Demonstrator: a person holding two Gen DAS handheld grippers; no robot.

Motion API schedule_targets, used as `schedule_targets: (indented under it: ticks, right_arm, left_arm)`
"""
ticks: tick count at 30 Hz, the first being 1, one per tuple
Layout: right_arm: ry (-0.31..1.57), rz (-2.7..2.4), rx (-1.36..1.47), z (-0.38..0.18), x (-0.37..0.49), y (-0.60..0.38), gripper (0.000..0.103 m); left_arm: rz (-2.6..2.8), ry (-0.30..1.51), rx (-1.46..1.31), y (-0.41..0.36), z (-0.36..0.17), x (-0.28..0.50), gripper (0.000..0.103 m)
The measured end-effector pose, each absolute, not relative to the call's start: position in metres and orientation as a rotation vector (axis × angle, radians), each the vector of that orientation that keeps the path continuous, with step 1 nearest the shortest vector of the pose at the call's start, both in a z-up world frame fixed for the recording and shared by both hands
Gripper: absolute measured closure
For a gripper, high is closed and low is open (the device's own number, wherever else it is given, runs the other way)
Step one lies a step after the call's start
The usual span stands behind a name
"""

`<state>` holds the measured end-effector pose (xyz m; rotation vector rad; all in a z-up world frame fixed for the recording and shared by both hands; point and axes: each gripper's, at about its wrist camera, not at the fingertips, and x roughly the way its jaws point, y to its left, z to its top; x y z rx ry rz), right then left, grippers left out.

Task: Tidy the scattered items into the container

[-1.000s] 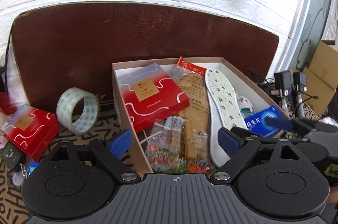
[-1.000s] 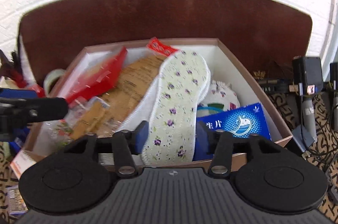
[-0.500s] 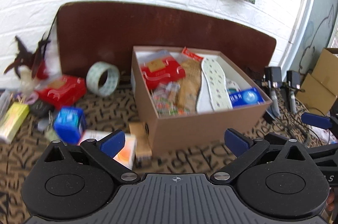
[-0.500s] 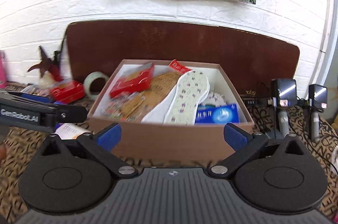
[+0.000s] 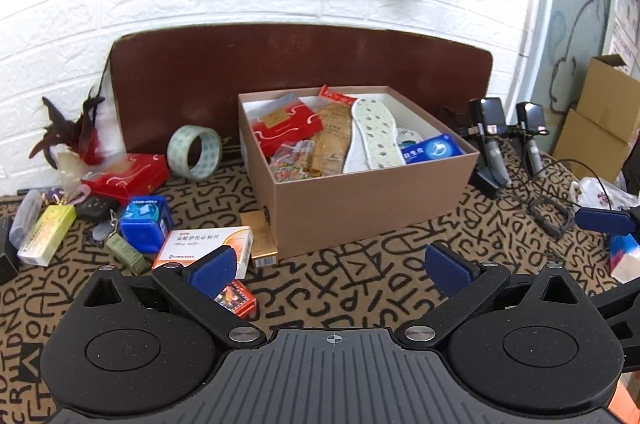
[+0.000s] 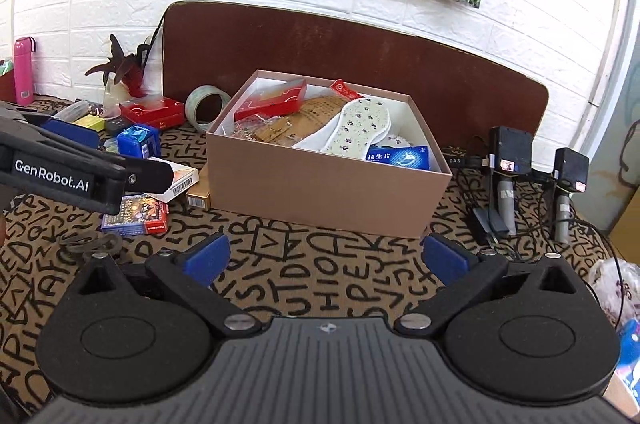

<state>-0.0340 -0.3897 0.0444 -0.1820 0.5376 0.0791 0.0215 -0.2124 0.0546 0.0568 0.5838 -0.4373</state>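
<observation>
Between placements: both tongs, left [image 5: 336, 266] and right [image 6: 324, 256], stand wide and empty before the cardboard box [image 6: 320, 192] (insole [image 6: 358, 126] already inside); next, reach left for the scattered medicine carton [image 5: 200, 248].

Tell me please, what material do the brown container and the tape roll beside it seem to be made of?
The brown container looks like matte cardboard: flat panels, sharp folded corners, thin walls with a white lining. The tape roll looks like glossy clear plastic film wound on a ring, perhaps cardboard; light shines through its pale greenish winding.
</observation>
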Motion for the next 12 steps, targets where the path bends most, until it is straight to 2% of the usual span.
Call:
schedule_targets:
  ticks: [12]
  right_arm:
    - [0.55, 0.084, -0.155, 0.0378, -0.0397, -0.391, 0.001]
  left_arm:
    - [-0.445, 0.541, 0.084, -0.2181, 0.0546, 0.0115, 0.0]
